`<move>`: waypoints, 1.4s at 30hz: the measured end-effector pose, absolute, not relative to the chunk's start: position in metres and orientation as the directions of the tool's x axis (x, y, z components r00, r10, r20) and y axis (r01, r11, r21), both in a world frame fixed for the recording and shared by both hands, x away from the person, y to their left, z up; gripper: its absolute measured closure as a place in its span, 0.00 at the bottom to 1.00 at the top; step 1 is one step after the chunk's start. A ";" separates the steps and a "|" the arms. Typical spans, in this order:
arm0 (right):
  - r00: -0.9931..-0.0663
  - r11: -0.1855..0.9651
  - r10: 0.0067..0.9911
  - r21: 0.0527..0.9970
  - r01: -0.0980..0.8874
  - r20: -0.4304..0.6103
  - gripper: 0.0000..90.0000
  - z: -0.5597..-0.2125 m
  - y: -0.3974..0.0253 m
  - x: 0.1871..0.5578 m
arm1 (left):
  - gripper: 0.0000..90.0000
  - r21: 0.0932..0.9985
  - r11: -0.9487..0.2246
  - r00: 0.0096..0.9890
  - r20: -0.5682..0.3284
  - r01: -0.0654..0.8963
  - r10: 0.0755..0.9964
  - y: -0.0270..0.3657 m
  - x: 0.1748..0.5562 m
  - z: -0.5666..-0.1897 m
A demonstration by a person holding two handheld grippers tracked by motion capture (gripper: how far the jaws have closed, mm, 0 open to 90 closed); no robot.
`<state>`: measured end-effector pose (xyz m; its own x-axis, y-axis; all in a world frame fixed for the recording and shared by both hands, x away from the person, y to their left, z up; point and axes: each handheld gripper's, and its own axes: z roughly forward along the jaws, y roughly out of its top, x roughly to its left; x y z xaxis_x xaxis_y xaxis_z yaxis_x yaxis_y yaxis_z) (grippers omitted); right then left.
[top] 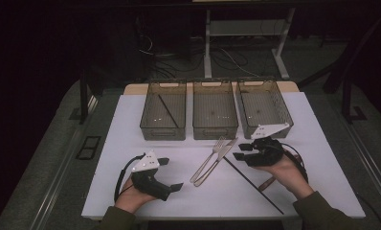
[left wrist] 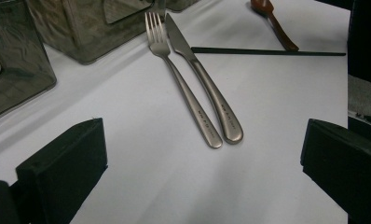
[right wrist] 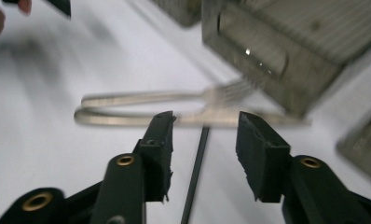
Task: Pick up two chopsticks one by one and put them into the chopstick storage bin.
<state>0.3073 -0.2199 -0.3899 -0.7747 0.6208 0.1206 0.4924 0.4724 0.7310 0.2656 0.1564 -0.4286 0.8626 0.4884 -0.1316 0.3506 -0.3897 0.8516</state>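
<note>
You're at the approach step of sorting cutlery into bins: nothing is gripped yet, and your right gripper [top: 240,151] is lining up on the black chopstick [top: 252,178].

- Table [top: 131,143]: white top, work area in the near half.
- Three smoked bins along the far edge: left bin [top: 163,132] already holds one dark stick lying diagonally; middle bin [top: 215,129] and right bin [top: 274,93] look empty as far as I can tell.
- Right gripper: jaws parted, holding nothing. In the right gripper view the chopstick [right wrist: 195,175] runs up between the two jaws, its far tip near the knife and fork. That view is blurred, so I can't tell if the pads touch it.
- Left gripper [top: 172,174]: jaws spread wide, released, parked near the table's front edge, well apart from everything.
- Fork [left wrist: 181,84] and knife [left wrist: 204,79]: side by side, handles touching, just left of the chopstick tip.
- Brown spoon [left wrist: 274,21]: beyond the chopstick in the left gripper view, under your right hand in the high view.

Next move, my read: drop the right jaws lower, straddle the stick, close, lift, carry it to the left bin with its mate.

Watch-outs: the knife blade lies close to the stick's tip, so closing there may nudge it. Thin stick flat on the table, so it's easy to pinch past. The right bin's front corner sits just beside your gripper.
</note>
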 end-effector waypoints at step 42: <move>-0.743 0.567 0.662 0.580 0.584 0.101 0.93 -0.439 -0.239 0.254 | 0.00 0.850 -0.399 0.866 -0.122 0.343 0.485 0.155 0.264 -0.428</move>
